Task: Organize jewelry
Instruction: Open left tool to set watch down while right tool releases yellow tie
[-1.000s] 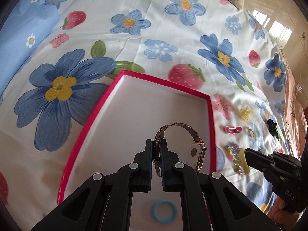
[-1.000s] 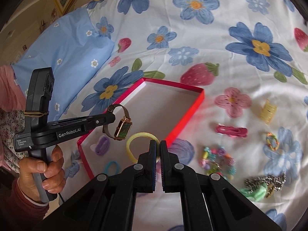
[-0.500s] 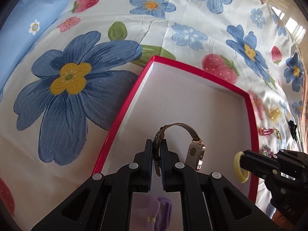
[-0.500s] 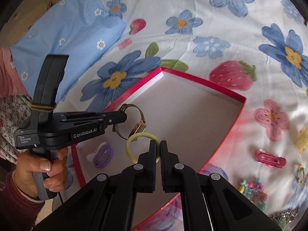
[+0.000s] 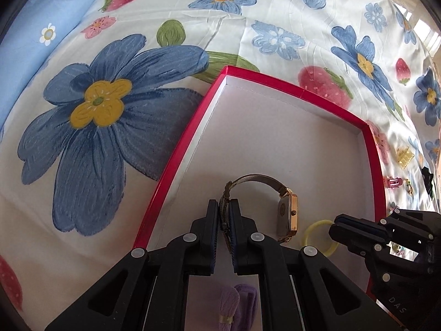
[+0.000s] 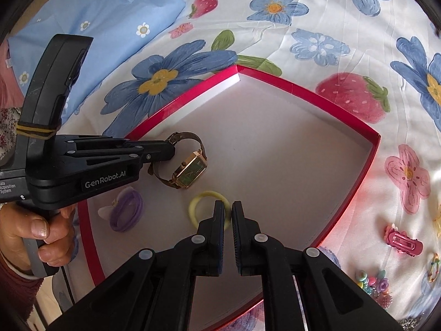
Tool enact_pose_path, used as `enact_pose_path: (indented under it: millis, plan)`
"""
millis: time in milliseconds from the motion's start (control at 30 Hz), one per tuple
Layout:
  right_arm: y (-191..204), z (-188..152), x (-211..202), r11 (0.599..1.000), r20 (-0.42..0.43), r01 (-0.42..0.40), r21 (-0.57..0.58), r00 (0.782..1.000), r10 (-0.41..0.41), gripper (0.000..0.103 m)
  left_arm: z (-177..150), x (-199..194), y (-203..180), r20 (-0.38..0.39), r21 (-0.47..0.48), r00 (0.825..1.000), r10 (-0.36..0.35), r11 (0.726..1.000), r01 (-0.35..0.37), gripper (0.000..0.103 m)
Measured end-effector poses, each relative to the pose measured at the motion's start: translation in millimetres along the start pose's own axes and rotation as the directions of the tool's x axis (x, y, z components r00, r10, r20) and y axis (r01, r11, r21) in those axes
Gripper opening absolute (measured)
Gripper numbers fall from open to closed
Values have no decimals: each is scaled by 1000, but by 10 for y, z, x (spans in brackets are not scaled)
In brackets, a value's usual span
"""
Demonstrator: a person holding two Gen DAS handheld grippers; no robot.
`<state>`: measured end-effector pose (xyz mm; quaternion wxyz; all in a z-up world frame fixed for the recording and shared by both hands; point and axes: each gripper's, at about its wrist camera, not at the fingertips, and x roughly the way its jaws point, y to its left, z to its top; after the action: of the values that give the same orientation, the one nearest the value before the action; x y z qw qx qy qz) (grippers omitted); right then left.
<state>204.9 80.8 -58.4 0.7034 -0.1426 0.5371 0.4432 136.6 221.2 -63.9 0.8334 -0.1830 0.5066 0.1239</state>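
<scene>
Left wrist view: left gripper [image 5: 225,222] jaws pinch 1 watch [image 5: 286,215] strap inside the red box [image 5: 176,165]; "DAS" printed on the right gripper [image 5: 355,233].

Right wrist view: right gripper jaws opening; 1 yellow ring [image 6: 208,209] apparently freed, 1 purple band [image 6: 125,215]; "GenRobot.AI" readable.

L gripper [image 5: 226,209] clamped, R gripper [image 6: 228,209] jaws opening.

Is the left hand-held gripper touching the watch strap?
Touching. In the left wrist view the left hand-held gripper has its pads pressed on both sides of the watch strap, no gap showing; the right wrist view agrees.
</scene>
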Motion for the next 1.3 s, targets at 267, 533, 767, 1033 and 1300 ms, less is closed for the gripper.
enact_pose_path:
  millis: [267, 533, 767, 1033, 1300]
  plan:
    - [-48, -40, -104, 999, 31, -27, 39, 999, 26, 17, -37, -96, 14, 6, -15, 1000, 12, 1000, -12, 20]
    - [-224, -233, -522, 991, 131, -44, 129, 991, 27, 25, -127, -504, -72, 100, -26, 995, -21, 999, 24, 22]
    - [-533, -514, -884, 973, 180, -23, 228, 984, -19, 32, -229, -734, -377, 122, 37, 989, -84, 996, 80, 23]
    - [-910, -762, -1218, 949, 210, 27, 316, 973, -97, 33, -249, -781, -773, 99, 150, 984, -150, 980, 134, 23]
    - [-1291, -937, -1426, 917, 232, 58, 395, 959, -161, 34, -209, -699, -1048, 71, 222, 983, -172, 963, 152, 23]
